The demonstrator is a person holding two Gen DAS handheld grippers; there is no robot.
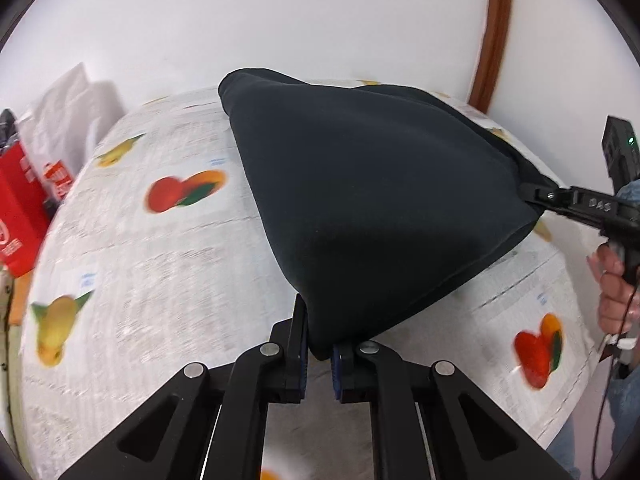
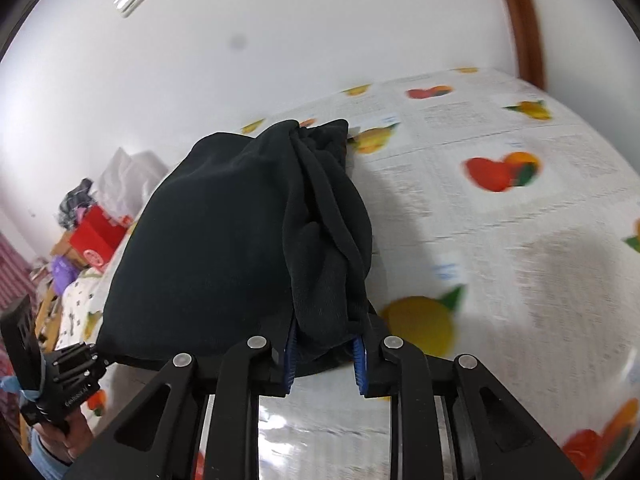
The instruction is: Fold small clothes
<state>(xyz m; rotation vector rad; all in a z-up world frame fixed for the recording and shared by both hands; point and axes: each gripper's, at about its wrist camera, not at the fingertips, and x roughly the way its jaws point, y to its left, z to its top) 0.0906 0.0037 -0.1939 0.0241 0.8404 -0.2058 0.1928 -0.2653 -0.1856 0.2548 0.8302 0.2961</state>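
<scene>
A dark navy garment point(image 1: 372, 200) hangs stretched between both grippers above a table covered with a fruit-print cloth point(image 1: 160, 240). My left gripper point(image 1: 319, 354) is shut on one corner of it at the bottom of the left wrist view. My right gripper point(image 2: 325, 354) is shut on a bunched corner of the same garment point(image 2: 224, 248); it also shows in the left wrist view point(image 1: 532, 196) at the right edge. The left gripper shows in the right wrist view point(image 2: 100, 354) at lower left. The garment's far end rests on the cloth.
A red box point(image 1: 20, 208) and white bags point(image 1: 68, 108) stand at the table's left end. A white wall with a brown door frame point(image 1: 494, 36) lies behind. The table's right edge point(image 1: 576, 392) is near the person's hand point(image 1: 614, 292).
</scene>
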